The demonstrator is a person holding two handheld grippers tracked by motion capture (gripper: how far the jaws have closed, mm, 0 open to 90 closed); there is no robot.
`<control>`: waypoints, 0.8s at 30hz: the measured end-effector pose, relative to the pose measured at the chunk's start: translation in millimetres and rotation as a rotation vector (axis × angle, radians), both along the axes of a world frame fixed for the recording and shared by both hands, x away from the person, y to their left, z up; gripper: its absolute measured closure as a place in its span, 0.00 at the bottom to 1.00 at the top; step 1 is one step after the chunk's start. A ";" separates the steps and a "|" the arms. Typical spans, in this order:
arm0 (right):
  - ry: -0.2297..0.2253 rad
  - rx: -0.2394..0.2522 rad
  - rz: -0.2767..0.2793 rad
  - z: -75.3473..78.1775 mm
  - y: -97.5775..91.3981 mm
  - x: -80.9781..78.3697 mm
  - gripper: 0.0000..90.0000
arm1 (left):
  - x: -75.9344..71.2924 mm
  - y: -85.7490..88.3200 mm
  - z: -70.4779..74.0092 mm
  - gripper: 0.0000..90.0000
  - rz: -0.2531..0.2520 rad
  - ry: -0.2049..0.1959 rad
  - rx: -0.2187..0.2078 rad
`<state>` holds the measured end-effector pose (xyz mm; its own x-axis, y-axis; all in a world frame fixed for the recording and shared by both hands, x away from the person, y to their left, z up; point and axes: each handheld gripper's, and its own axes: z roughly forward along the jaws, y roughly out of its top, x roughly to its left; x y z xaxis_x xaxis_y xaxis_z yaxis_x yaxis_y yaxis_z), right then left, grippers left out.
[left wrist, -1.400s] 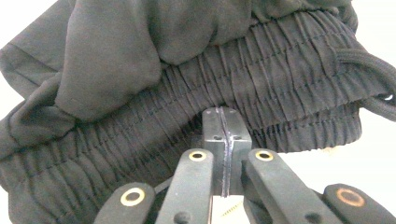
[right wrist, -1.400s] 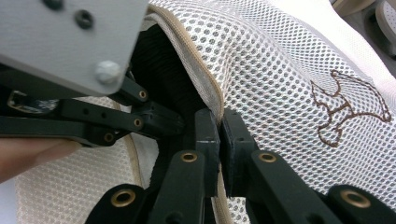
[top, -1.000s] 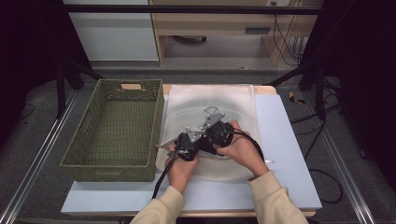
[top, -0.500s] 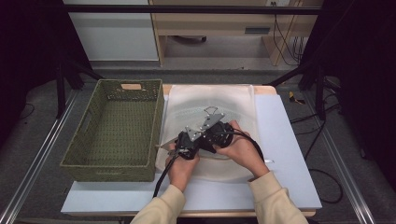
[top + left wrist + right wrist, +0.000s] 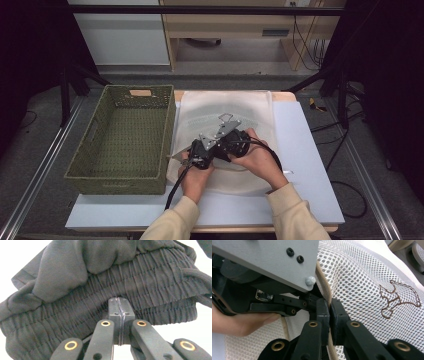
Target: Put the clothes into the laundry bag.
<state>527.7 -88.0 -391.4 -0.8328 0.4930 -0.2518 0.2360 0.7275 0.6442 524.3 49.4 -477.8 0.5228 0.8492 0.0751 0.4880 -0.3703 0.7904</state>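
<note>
Lying just right of the green basket (image 5: 120,137), the white mesh bag (image 5: 227,107) is pinched at its tan edge by the right gripper (image 5: 329,311). Beside it, the left gripper's (image 5: 120,312) jaws clamp a thin fold.

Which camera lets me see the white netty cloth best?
The right gripper view: the white mesh cloth is close, with holes, beige trim and brown stitched emblem clear. The high view gives its whole pale shape, no detail. The left gripper view faces dark gathered cloth.
</note>
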 end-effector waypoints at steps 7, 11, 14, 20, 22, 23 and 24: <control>-0.005 -0.011 -0.008 4.4 0.9 -0.3 0.97 | 1.6 -0.4 -1.4 1.00 0.006 -0.016 0.001; -0.007 -0.006 -0.004 6.3 1.3 -0.3 0.97 | 2.1 -0.6 -1.9 1.00 0.009 -0.022 0.000; -0.006 -0.011 -0.007 7.0 1.3 -0.6 0.97 | 2.3 -0.6 -2.2 1.00 0.009 -0.025 0.001; -0.010 -0.012 -0.004 8.3 2.0 -0.2 0.97 | 3.0 -0.8 -2.2 1.00 0.008 -0.024 0.005; -0.012 -0.013 -0.005 9.0 2.0 -0.4 0.97 | 3.2 -1.0 -2.3 1.00 0.009 -0.025 0.007; -0.013 -0.013 -0.004 9.4 1.8 -0.3 0.97 | 3.4 -1.1 -2.3 1.00 0.009 -0.026 0.008; -0.012 -0.008 -0.003 9.5 1.8 -0.3 0.97 | 3.6 -1.1 -2.3 1.00 0.010 -0.026 0.008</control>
